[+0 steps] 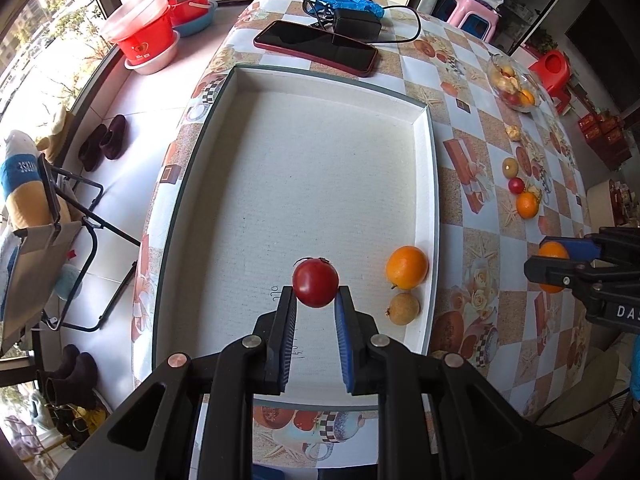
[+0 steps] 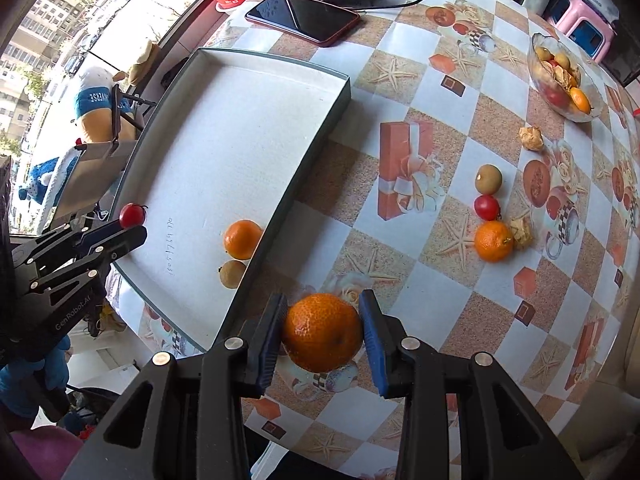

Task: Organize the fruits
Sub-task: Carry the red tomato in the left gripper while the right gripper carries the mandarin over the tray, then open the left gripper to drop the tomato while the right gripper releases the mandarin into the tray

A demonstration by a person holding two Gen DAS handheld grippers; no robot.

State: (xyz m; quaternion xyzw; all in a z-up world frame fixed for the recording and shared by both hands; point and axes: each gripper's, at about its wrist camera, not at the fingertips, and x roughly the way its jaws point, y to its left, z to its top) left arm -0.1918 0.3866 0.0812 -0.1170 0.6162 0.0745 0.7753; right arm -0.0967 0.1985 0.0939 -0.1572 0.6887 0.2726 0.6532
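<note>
Over the white tray, both claws are loaded up

On the left, the left gripper [image 1: 316,294] is clamped narrow on a small red tomato [image 1: 315,283] above the white tray [image 1: 424,216], near its near edge. An orange [image 1: 407,267] and a brown longan [image 1: 404,309] sit just beside each other against the tray's right wall. Further right, over the patterned tablecloth [image 2: 432,300] just outside the tray, the right gripper [image 2: 323,334] pinches a mandarin [image 2: 322,333]. More loose fruit [image 2: 493,241] lies further right, with a glass bowl [image 2: 596,100] at the far right.
</note>
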